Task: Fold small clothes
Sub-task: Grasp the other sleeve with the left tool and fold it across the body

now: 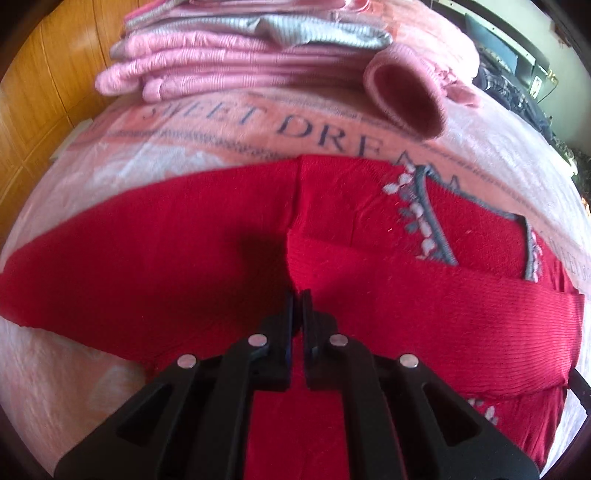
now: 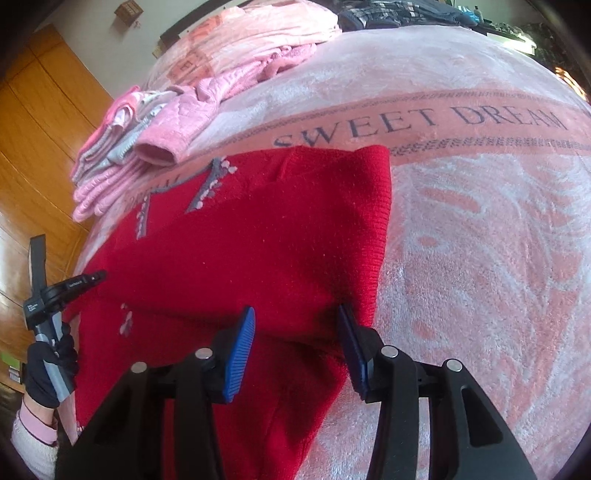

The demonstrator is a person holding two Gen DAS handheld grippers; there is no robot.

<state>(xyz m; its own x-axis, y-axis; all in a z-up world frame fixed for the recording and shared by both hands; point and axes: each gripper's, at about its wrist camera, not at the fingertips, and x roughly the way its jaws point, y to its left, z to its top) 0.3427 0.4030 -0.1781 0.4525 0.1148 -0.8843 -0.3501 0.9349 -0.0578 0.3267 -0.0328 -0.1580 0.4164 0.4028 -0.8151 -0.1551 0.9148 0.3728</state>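
A red knitted sweater with grey-and-white trim lies spread on the pink blanket. One sleeve is folded across its body. My left gripper is shut on the end of that sleeve, near the sweater's middle. In the right wrist view the same sweater fills the centre. My right gripper stands open, and its blue pads straddle the near right edge of the sweater without pinching it. A gloved hand holds the left gripper's handle at the sweater's left side.
A stack of folded pink and grey clothes sits just beyond the sweater, also seen as the stack at far left. The "SWEET DREAM" blanket extends to the right. Wooden wardrobe doors stand on the left. Dark clothes lie at the far edge.
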